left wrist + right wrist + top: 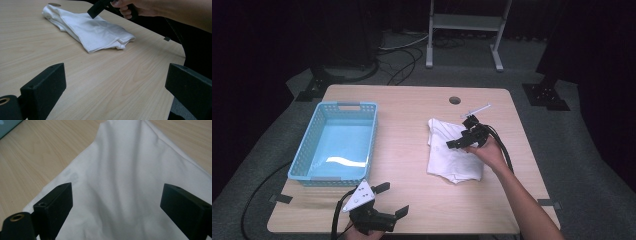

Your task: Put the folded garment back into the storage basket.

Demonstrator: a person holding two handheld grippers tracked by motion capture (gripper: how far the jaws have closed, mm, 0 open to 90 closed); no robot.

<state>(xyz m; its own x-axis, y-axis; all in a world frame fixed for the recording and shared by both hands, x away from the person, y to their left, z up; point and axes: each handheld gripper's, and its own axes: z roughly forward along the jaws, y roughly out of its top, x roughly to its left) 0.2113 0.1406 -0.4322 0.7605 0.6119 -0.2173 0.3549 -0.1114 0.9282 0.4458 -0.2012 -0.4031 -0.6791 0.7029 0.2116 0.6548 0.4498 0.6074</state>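
A folded white cloth (pixel 454 150) (pixel 95 32) (pixel 130 165) lies on the right half of the wooden table (pixel 407 130). My right gripper (pixel 462 134) (pixel 117 205) hovers just over the middle of the cloth, open, its two black jaws standing wide apart with only fabric beneath them. One of its jaws reaches in above the cloth in the left gripper view. My left gripper (pixel 392 199) (pixel 115 85) rests at the table's near edge, open and with nothing between its jaws, pointing across bare wood towards the cloth.
A light blue plastic basket (pixel 303 155) stands on the left half of the table, nothing in it. A round cable hole (pixel 455 100) sits near the far edge. A white metal stand (pixel 464 22) and cables are on the floor behind.
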